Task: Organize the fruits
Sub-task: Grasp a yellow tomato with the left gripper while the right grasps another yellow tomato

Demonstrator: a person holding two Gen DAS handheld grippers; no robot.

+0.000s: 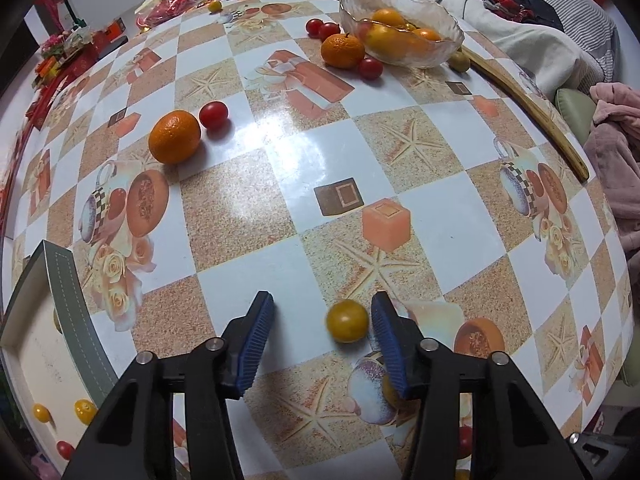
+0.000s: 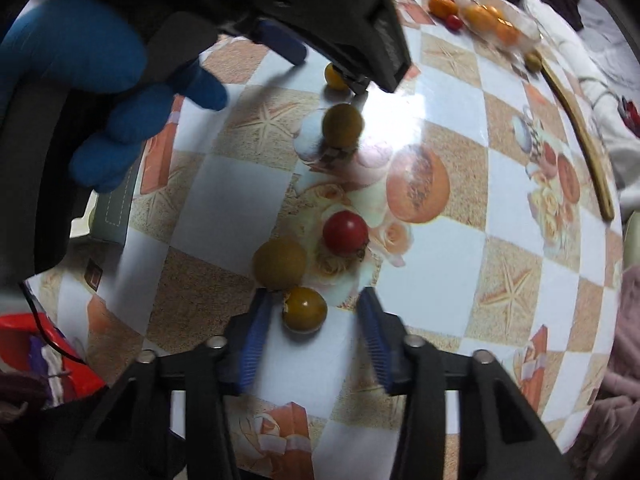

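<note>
In the left wrist view a small yellow tomato (image 1: 347, 321) lies on the tablecloth between the fingers of my left gripper (image 1: 322, 308). It rests close against the right finger, well apart from the left one, so the jaws are open. In the right wrist view my right gripper (image 2: 314, 300) stands open around another yellow tomato (image 2: 305, 309), which sits near the left finger. Just beyond lie an olive-coloured fruit (image 2: 280, 263), a red tomato (image 2: 345, 233) and a second olive tomato (image 2: 343, 125). A glass bowl (image 1: 456, 36) at the far right holds orange and yellow fruit.
A mandarin (image 1: 175, 137) and a red tomato (image 1: 213, 115) lie mid-left, with more fruit beside the bowl. A green-walled box (image 1: 70, 300) at the near left holds small tomatoes. A wooden stick (image 1: 528, 108) lies along the right edge. A blue-gloved hand (image 2: 108, 80) fills the right view's top left.
</note>
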